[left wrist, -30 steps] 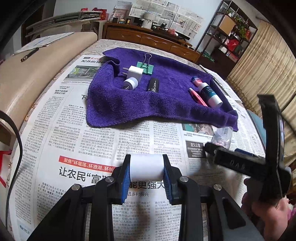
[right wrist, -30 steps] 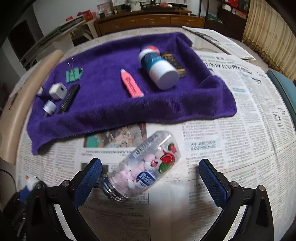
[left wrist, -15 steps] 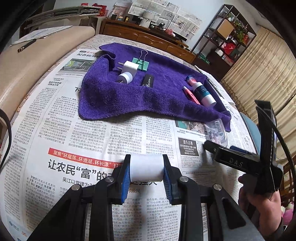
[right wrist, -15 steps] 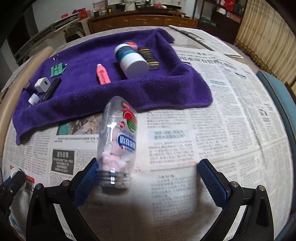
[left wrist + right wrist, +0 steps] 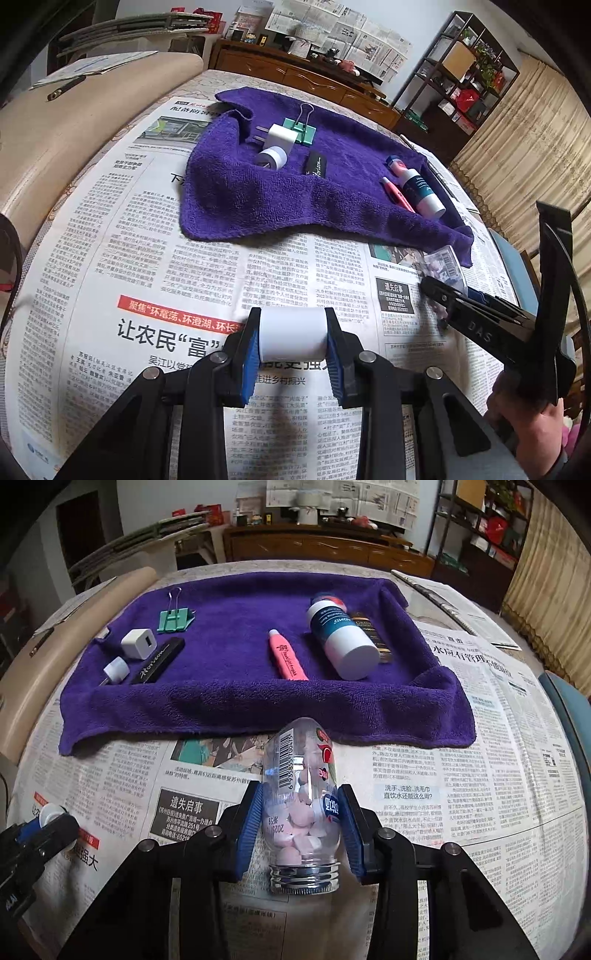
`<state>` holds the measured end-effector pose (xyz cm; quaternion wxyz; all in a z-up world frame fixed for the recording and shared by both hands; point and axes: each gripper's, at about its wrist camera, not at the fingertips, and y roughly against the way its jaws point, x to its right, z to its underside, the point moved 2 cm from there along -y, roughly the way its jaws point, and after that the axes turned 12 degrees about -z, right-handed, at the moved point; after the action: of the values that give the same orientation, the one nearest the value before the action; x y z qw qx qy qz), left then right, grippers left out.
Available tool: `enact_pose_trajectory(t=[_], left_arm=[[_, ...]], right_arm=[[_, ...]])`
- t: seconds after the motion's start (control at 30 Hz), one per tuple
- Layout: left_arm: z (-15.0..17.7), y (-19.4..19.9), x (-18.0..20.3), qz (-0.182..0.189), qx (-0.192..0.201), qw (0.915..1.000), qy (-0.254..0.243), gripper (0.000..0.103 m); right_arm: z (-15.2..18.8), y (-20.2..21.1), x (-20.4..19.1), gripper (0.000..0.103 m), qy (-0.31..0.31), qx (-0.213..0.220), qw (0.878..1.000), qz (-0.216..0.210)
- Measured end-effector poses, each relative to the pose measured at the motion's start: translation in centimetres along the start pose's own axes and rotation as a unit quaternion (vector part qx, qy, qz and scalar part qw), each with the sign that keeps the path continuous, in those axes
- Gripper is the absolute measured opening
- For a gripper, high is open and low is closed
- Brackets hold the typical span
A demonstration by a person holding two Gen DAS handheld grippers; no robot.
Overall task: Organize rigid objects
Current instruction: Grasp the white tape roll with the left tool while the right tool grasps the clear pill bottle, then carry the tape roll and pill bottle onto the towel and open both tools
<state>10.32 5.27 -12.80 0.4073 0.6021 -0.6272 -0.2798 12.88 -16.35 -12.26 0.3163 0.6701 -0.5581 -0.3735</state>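
Note:
My left gripper (image 5: 291, 343) is shut on a white cylinder (image 5: 292, 339) and holds it over the newspaper. My right gripper (image 5: 301, 812) is shut on a clear candy bottle (image 5: 301, 794) with pink sweets and a metal cap toward me. The bottle also shows in the left wrist view (image 5: 443, 266), in front of the purple towel (image 5: 236, 686). On the towel lie a white charger (image 5: 138, 643), a small white plug (image 5: 116, 669), a black bar (image 5: 159, 661), a green binder clip (image 5: 173, 618), a pink marker (image 5: 288, 659) and a white and blue bottle (image 5: 341, 638).
Newspaper (image 5: 461, 775) covers the round table. A beige chair back (image 5: 55, 140) stands at the left, a blue chair (image 5: 569, 701) at the right. A wooden sideboard (image 5: 325, 550) and shelves (image 5: 465, 77) stand at the back of the room.
My right gripper has closed on the candy bottle, which turned from slanting to pointing straight away. My left gripper still holds the white cylinder and has shifted only slightly.

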Motion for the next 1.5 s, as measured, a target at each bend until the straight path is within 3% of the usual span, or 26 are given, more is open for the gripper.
enact_pose_trajectory(t=[0.23,0.43,0.7,1.03,1.5], left_arm=[[-0.6,0.7,-0.3,0.000,0.013,0.9999,-0.008,0.030],[-1.1,1.0,-0.3,0.005,0.016,0.9997,-0.016,0.030],[-3.5,2.8,1.8,0.010,0.035,0.9985,-0.042,0.030],[-9.0,1.7,3.5,0.022,0.037,0.9976,-0.054,0.030],[-13.3,-4.3,6.3,0.041,0.042,0.9955,-0.075,0.030]], right_arm=[[0.3,1.0,0.9,0.041,-0.002,-0.008,0.999,-0.040],[1.0,2.6,1.9,0.041,0.002,-0.007,0.999,-0.048],[0.2,4.4,2.9,0.041,0.011,-0.002,0.997,-0.074],[-5.3,4.5,2.9,0.041,0.027,0.012,0.994,-0.106],[-14.8,-1.7,2.5,0.041,0.059,0.002,0.989,-0.138]])
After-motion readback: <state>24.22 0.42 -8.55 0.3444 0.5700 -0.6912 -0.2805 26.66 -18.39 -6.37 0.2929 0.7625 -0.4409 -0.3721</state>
